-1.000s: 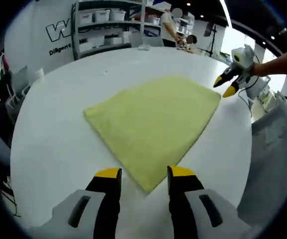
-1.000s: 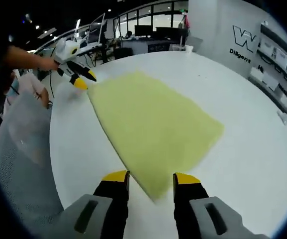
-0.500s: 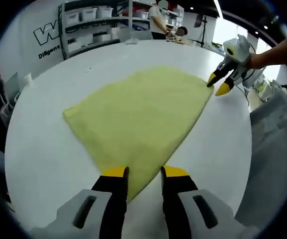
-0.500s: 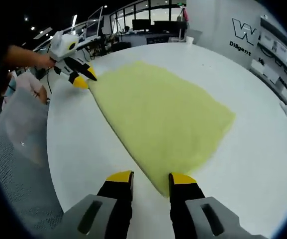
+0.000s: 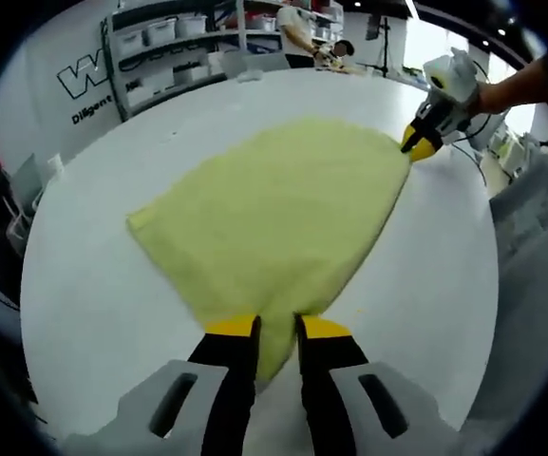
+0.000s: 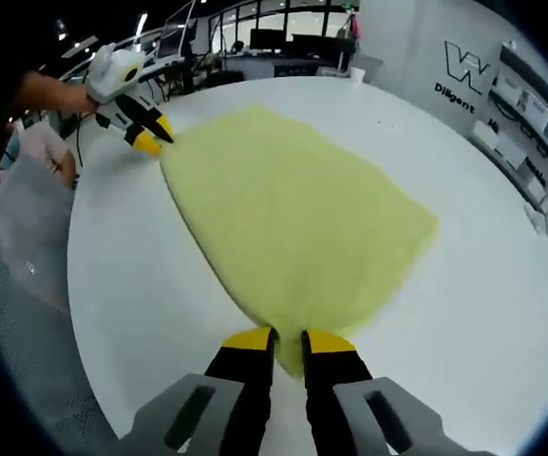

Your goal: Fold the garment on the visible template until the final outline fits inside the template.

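Both grippers have closed in since a second ago: left gripper (image 5: 276,328) pinches the yellow garment's (image 5: 274,204) near corner at lower centre; right gripper (image 6: 275,334) clamps the opposite corner, cloth spread between on the white table (image 5: 93,285).

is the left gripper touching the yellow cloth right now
Touching. In the left gripper view, the left gripper has its jaws nearly shut on the near corner of the yellow cloth, which runs down between the yellow tips.
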Tool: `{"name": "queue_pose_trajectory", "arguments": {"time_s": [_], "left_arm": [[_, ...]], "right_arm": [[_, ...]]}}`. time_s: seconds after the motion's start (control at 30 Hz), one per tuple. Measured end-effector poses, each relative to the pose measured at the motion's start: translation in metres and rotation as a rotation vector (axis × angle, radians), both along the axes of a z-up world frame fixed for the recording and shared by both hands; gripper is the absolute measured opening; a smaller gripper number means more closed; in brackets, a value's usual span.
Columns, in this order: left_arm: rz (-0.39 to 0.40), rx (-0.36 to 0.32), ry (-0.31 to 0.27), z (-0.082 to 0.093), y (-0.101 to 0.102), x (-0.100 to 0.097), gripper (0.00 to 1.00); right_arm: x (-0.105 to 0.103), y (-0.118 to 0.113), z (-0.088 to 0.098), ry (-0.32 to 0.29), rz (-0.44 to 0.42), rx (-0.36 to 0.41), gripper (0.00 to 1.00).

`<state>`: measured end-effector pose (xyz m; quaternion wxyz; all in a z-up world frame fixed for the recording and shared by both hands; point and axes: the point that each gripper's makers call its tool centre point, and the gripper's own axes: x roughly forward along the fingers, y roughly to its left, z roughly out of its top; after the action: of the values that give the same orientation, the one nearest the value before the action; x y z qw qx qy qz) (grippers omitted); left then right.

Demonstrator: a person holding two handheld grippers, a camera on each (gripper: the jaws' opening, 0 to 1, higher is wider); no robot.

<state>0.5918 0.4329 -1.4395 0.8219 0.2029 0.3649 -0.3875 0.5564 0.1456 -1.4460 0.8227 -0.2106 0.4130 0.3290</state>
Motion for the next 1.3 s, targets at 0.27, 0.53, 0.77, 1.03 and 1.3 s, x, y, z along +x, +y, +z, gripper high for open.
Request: {"name": "queue_pose_trajectory", "arguments": {"time_s": [0.27, 0.53, 0.77, 1.03, 1.3], "left_arm": [[0.012, 0.011, 0.008, 0.000, -0.003, 0.011, 0.20], [0.014, -0.090, 0.027, 0.010, -0.010, 0.001, 0.34], [0.084, -0.057, -0.045, 0.011, 0.000, 0.017, 0.34], [0.067, -0.008, -0.058, 0.006, 0.007, 0.013, 0.30], [0.055, -0.004, -0.055, 0.011, 0.015, 0.000, 0.32]], "right_arm": [[0.011, -0.003, 0.000, -0.014, 0.006, -0.033, 0.06], [0.005, 0.003, 0.001, -0.015, -0.012, 0.004, 0.14], [-0.002, 0.011, 0.007, -0.018, -0.037, 0.036, 0.26], [-0.010, 0.005, 0.018, -0.032, -0.065, 0.051, 0.26], [-0.020, -0.002, 0.024, -0.041, -0.091, 0.049, 0.28]]}}
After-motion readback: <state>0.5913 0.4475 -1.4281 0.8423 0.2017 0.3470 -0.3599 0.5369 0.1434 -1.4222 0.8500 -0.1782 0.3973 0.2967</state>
